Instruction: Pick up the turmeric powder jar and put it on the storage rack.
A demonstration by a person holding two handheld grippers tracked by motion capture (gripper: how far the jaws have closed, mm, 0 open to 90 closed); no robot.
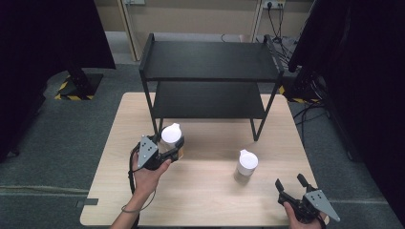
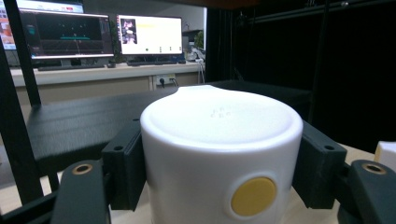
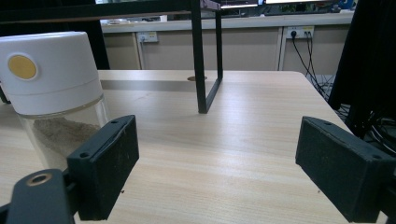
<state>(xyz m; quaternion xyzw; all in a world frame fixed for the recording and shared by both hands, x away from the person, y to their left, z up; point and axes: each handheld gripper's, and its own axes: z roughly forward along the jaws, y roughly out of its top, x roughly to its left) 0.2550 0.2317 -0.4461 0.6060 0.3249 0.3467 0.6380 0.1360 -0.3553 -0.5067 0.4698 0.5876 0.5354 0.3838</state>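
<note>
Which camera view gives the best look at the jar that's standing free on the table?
The right gripper view: the free jar is close, with white lid, yellow dot and powder inside. The high view shows it small; the left gripper view catches perhaps a white corner of it.

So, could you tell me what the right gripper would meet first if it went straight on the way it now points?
Probably nothing close: the right gripper, jaws open, looks along bare table. The jar sits off to the side, and the shelf leg looks nearest that line, though depth is unclear.
</note>
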